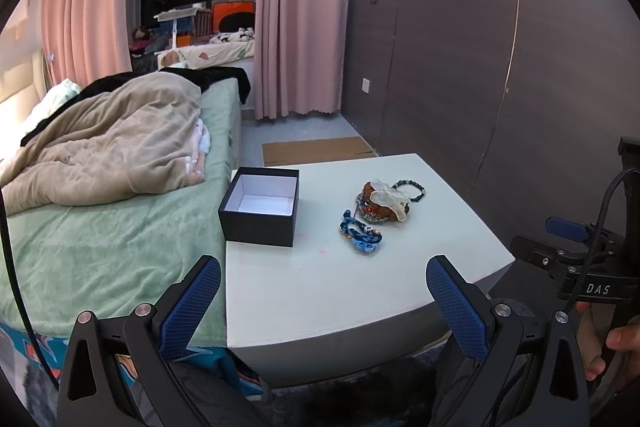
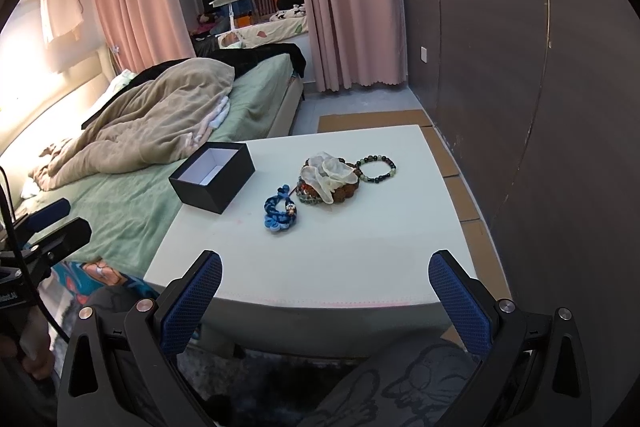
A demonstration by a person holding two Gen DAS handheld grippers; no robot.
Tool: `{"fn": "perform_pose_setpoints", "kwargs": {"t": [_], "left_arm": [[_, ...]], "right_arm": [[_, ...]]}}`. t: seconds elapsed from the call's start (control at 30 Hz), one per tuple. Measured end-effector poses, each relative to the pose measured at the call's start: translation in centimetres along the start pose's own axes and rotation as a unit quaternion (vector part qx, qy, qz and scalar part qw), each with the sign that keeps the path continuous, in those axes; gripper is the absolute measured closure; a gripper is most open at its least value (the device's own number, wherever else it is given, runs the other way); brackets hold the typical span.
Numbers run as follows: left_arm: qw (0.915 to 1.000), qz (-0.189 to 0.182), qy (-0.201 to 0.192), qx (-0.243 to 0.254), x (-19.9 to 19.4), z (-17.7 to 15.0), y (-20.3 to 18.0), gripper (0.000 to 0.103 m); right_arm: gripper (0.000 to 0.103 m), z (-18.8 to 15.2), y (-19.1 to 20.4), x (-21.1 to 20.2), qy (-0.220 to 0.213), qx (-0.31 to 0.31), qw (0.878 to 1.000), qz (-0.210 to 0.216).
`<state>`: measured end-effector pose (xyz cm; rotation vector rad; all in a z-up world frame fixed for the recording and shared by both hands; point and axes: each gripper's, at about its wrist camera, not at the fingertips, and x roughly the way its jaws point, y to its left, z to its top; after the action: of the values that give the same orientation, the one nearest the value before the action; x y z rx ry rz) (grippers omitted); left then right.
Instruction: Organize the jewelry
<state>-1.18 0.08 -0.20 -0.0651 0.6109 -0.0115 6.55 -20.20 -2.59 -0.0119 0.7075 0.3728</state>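
An open black box (image 1: 262, 211) (image 2: 213, 182) with a white inside stands at the left of a white table (image 1: 320, 287) (image 2: 360, 259). A blue braided bracelet (image 1: 360, 233) (image 2: 280, 213) lies to its right. Behind that is a pile of brown and coloured bead bracelets with a whitish piece on top (image 1: 382, 205) (image 2: 330, 181). A dark green bead bracelet (image 1: 412, 189) (image 2: 376, 169) lies beside the pile. My left gripper (image 1: 323, 281) and right gripper (image 2: 326, 277) are both open and empty, held near the table's front edge.
A bed (image 1: 112, 227) (image 2: 132, 195) with a green sheet and beige duvet adjoins the table's left side. A dark wall panel (image 1: 480, 67) (image 2: 540, 87) runs along the right. Cardboard (image 1: 316, 149) (image 2: 376, 121) lies on the floor behind the table.
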Motion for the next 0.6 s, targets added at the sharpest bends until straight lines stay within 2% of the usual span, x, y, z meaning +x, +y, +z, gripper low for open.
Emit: {"fn": "perform_pose_setpoints", "kwargs": {"t": [0.33, 0.6], "left_arm": [[0.9999, -0.011, 0.003, -0.005, 0.6, 0.2, 0.2, 0.001], [0.9994, -0.029, 0.018, -0.003, 3.4, 0.8, -0.1, 0.006]], "right_arm": [[0.000, 0.1, -0.5, 0.3, 0.001, 0.003, 1.000, -0.006], [0.000, 0.2, -2.2, 1.7, 0.004, 0.012, 1.000, -0.014]]}}
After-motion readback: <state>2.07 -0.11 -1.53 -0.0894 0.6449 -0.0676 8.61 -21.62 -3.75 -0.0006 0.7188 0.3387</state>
